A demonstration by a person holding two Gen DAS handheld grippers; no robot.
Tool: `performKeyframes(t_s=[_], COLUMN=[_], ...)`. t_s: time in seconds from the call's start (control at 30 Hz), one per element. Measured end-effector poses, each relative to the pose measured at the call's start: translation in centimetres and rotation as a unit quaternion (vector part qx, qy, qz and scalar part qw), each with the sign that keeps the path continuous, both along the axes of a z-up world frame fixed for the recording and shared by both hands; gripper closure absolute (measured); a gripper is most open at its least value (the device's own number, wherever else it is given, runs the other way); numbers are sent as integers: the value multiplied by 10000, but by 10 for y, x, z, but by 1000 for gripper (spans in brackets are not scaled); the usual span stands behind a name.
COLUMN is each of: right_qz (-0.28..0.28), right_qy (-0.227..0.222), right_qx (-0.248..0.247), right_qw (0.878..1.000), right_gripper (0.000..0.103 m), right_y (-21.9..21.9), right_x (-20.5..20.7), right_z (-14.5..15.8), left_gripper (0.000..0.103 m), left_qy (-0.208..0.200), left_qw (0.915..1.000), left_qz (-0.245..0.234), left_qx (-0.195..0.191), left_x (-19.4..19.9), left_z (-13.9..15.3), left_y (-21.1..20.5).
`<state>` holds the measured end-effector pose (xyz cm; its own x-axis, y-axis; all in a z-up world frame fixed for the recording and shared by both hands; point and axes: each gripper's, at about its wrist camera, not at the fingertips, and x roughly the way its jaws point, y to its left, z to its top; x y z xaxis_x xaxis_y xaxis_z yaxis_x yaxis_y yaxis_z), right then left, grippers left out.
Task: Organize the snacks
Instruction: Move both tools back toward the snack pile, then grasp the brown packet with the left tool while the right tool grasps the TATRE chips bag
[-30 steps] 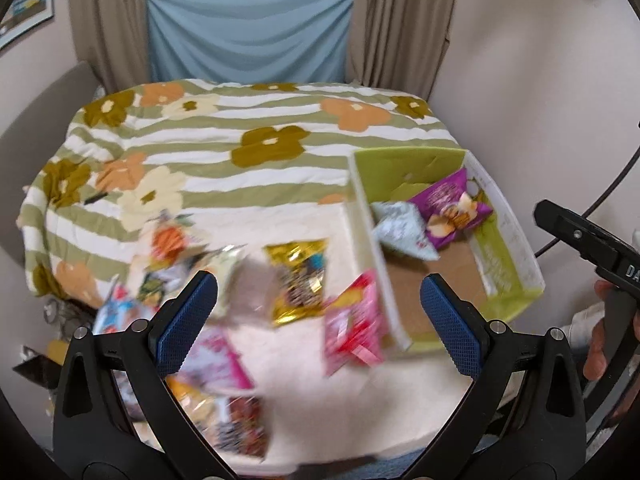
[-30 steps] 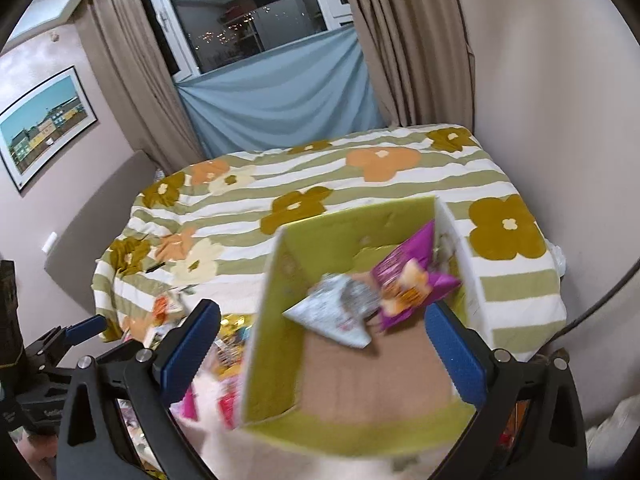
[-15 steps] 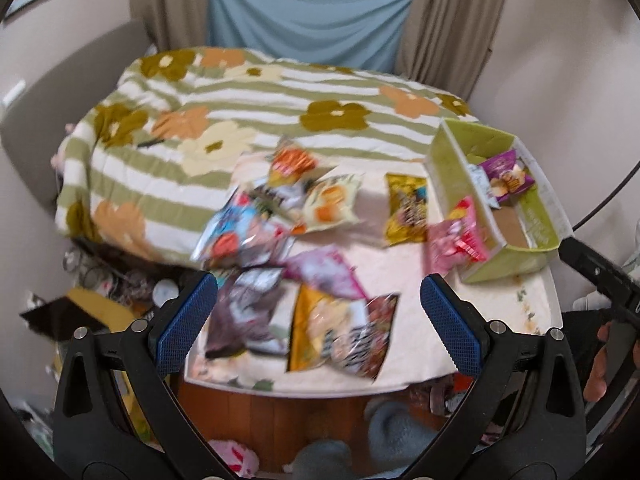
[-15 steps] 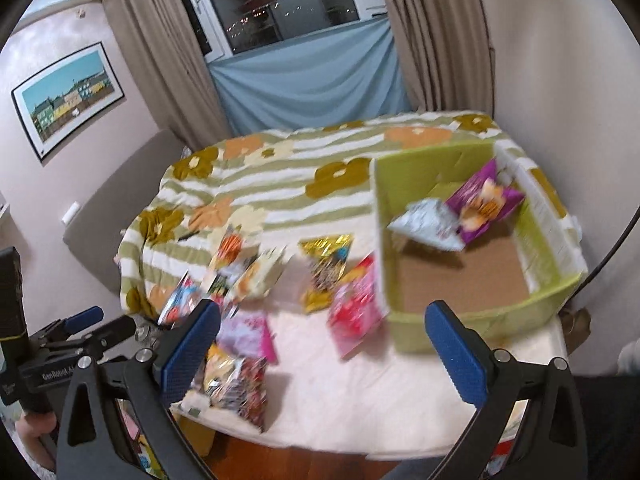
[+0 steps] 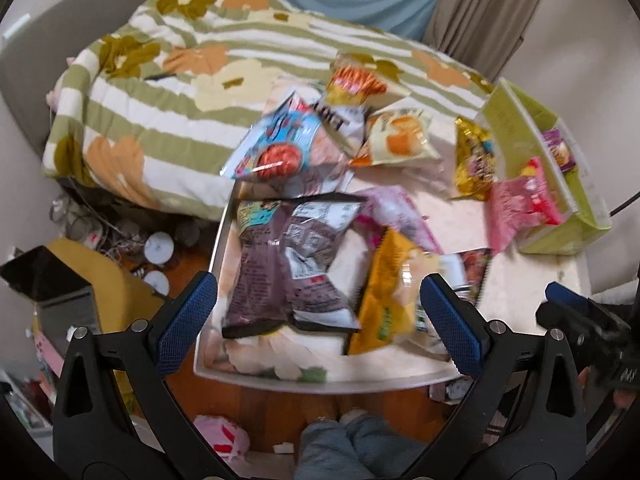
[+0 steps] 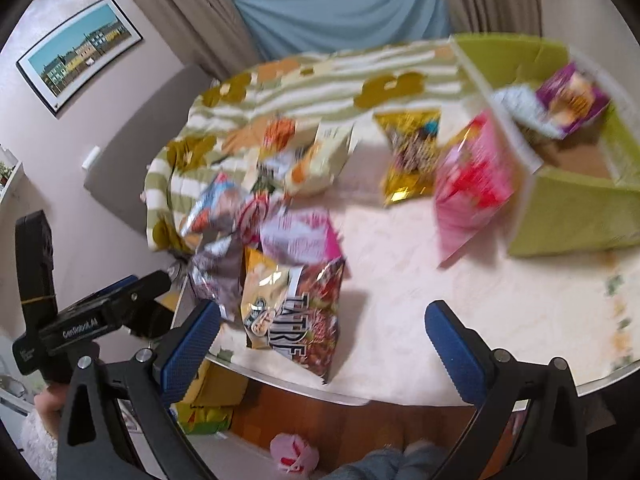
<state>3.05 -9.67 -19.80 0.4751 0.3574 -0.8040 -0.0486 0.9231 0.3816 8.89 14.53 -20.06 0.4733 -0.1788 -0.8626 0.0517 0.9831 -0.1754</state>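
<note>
1. Both units are empty. The left hand-held gripper [image 5: 318,320] is spread wide, its pads either side of a brown bag [image 5: 288,272] in view but clear of it. The right hand-held gripper [image 6: 322,338] is likewise spread, hanging above the desk [image 6: 480,300] edge.

2. Location of goods: two packets, one purple [image 6: 572,98], lie in the green box [image 6: 576,208] at the desk's far right. The remainder sit loose in an overlapping heap at left.

3. Risk, edge drop: a red-and-yellow bag [image 6: 296,312] overhangs the near edge. A nudge from either gripper would likely send it to the floor [image 6: 328,412].

4. Risk, double pick: the brown bag and a yellow bag [image 5: 384,300] overlap. Closing on one may drag its neighbour, or catch only loose film and slip.

5. Risk, crushing: the bags look air-filled and crinkly; a hard pinch on the middle could burst one or break the contents. A grip at the seam appears safer.

6. Risk, box shift: a pink bag [image 6: 472,184] leans against the box wall. Pulling it could tip it flat or push the light box sideways.

7. Both views are motion-blurred, so fine placement cannot be confirmed.

8. Surface: pale, smooth desk top with faint floral print, butted against a bed with a green-striped flowered quilt [image 5: 160,92].

9. Room: curtains, a blue cloth under the window, a framed picture [image 6: 80,52], wood floor with clutter beneath.
</note>
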Motion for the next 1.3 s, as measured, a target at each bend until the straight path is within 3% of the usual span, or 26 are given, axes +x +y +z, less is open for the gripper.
performKeyframes(t_s=[0.2, 0.37, 0.5, 0.6, 0.83, 1.3], right_qz=[355, 407, 475, 542, 646, 898], right_qy=[262, 373, 399, 443, 556, 762], right_qx=[155, 240, 282, 325, 435, 382], right_qw=[9989, 9982, 9977, 9970, 9954, 9923], right_gripper=[1, 1, 1, 1, 1, 1], right_y=[22, 28, 32, 35, 42, 64], right_x=[8, 13, 20, 25, 38, 57], right_z=[-38, -52, -58, -63, -76, -93], left_gripper=[3, 7, 17, 31, 41, 42], left_qy=[219, 398, 502, 589, 548, 491], left_qw=[9997, 9991, 9981, 9970, 9959, 9954], left_qz=[-20, -11, -16, -37, -116, -167], left_qx=[49, 170, 354, 494, 711, 807], left_x=[23, 36, 43, 44, 39, 20], left_z=[-41, -63, -75, -81, -80, -66], left_y=[0, -2, -6, -7, -12, -9])
